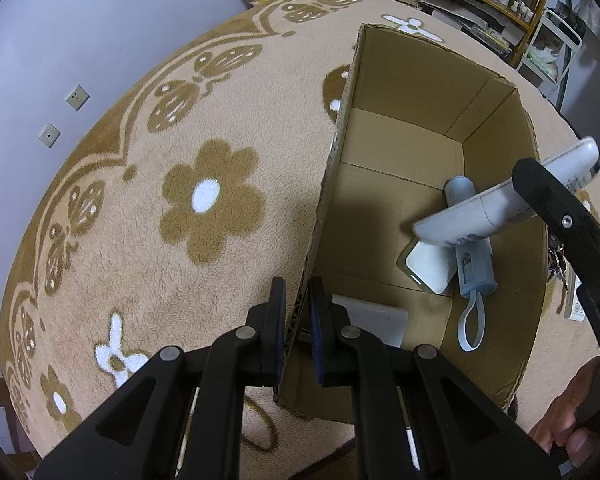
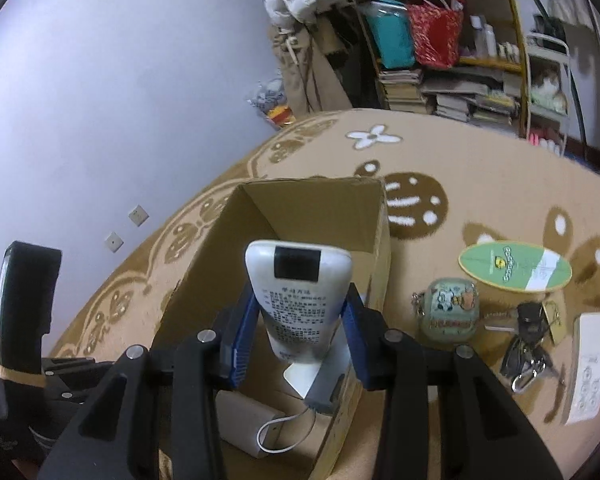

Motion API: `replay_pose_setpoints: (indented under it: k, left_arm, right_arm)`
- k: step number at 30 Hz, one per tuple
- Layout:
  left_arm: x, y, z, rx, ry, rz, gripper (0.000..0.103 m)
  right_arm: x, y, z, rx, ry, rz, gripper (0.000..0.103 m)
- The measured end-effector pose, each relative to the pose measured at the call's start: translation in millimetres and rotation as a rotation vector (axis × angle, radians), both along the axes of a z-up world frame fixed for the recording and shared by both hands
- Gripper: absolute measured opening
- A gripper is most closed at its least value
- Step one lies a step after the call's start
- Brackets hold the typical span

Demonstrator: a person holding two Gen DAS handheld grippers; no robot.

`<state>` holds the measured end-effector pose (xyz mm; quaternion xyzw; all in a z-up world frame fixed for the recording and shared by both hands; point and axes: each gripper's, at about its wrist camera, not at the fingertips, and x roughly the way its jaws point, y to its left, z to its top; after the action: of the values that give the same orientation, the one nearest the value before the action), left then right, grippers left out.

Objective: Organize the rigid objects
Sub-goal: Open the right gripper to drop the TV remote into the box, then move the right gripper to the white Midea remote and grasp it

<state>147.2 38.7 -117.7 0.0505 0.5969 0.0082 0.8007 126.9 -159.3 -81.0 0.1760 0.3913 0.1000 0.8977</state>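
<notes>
Your left wrist view looks steeply down from close above the near wall of the open brown cardboard box [image 1: 412,80], into its inside. Your right wrist view faces slantwise down over the same box [image 2: 312,204] from its other side, toward the cluttered wooden shelf [image 2: 460,64] beyond. Both share the box's inside and the beige flower-patterned plush cloth [image 1: 220,200] around it.

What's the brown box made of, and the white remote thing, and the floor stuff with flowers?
The box looks like plain matte corrugated cardboard: its cut rim shows wavy layers. The remote seems smooth, slightly glossy hard plastic, with printed text and a dark window. The flowered mat looks like soft, fuzzy plush fabric; its fibre can't be told.
</notes>
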Motion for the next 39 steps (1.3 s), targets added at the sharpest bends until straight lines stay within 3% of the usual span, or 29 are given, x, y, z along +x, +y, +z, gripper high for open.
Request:
replay_pose_setpoints:
  k: [10, 11, 14, 16, 20, 24, 39]
  left_arm:
    - [-0.1, 1.8, -1.2, -0.006, 0.004, 0.002, 0.010]
    - [-0.1, 1.9, -1.3, -0.006, 0.004, 0.002, 0.010]
    - [0.1, 2.3, -1.3, -0.010, 0.005, 0.003, 0.010]
    - [-0.2, 2.0, -1.4, -0.013, 0.006, 0.001, 0.011]
    - [-0.2, 2.1, -1.9, 0.002, 0.008, 0.003, 0.011]
    - [-0.1, 3.5, -2.2, -0.005, 0.011, 0.010, 0.011]
    - [0.1, 3.4, -2.9, -0.004, 0.011, 0.006, 0.011]
  right_arm:
    - [-5.4, -2.2, 11.3, -0.023, -0.021, -0.029, 0.046]
    - [-5.8, -3.4, 12.9, -0.028, -0.025, -0.035, 0.048]
    - [-10.0, -7.5, 22.7, -0.039, -0.056, -0.049, 0.068]
    - [-14.2, -10.5, 29.6, -0.047, -0.087, -0.059, 0.070]
    - [-21.6, -19.6, 41.8, -0.084, -0.113, -0.098, 0.090]
    - [-25.6, -29.6, 43.1, -0.154, -0.108, -0.152, 0.099]
    - [-51.4, -122.6, -4.4, -0.226, 0.073, -0.453, 0.103]
